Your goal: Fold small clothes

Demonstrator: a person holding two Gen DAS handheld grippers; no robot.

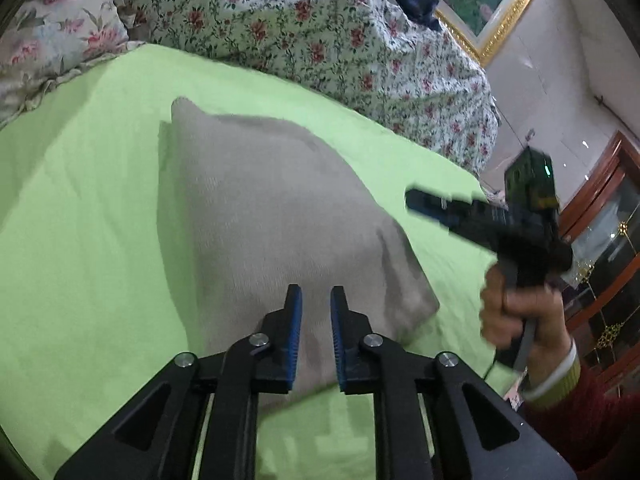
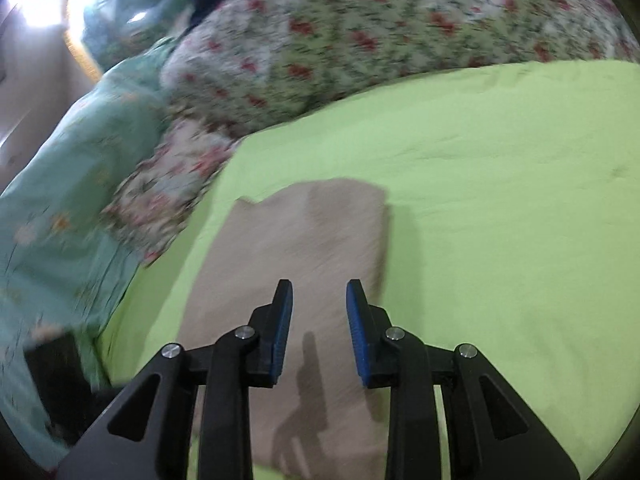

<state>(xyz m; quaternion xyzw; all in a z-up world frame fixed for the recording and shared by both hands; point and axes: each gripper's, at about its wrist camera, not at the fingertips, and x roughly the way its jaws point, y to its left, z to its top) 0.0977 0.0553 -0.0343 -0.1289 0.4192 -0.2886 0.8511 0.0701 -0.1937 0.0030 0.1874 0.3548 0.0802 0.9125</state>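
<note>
A beige folded garment point(image 1: 256, 216) lies flat on the lime green bed sheet point(image 1: 80, 240). My left gripper point(image 1: 316, 296) is open and empty, hovering just above the garment's near edge. In the left wrist view my right gripper point(image 1: 416, 200) is held in a hand at the right, raised above the sheet beside the garment; its image is blurred. In the right wrist view the right gripper point(image 2: 319, 292) is open and empty above the same beige garment point(image 2: 296, 248), which lies on the green sheet point(image 2: 500, 200).
A floral quilt point(image 1: 320, 40) is heaped along the far side of the bed, with a floral pillow point(image 1: 52, 36) at the left. A framed picture point(image 1: 492, 8) and a wooden glass cabinet point(image 1: 608, 248) stand at the right. A teal floral cover point(image 2: 68, 184) lies left of the sheet.
</note>
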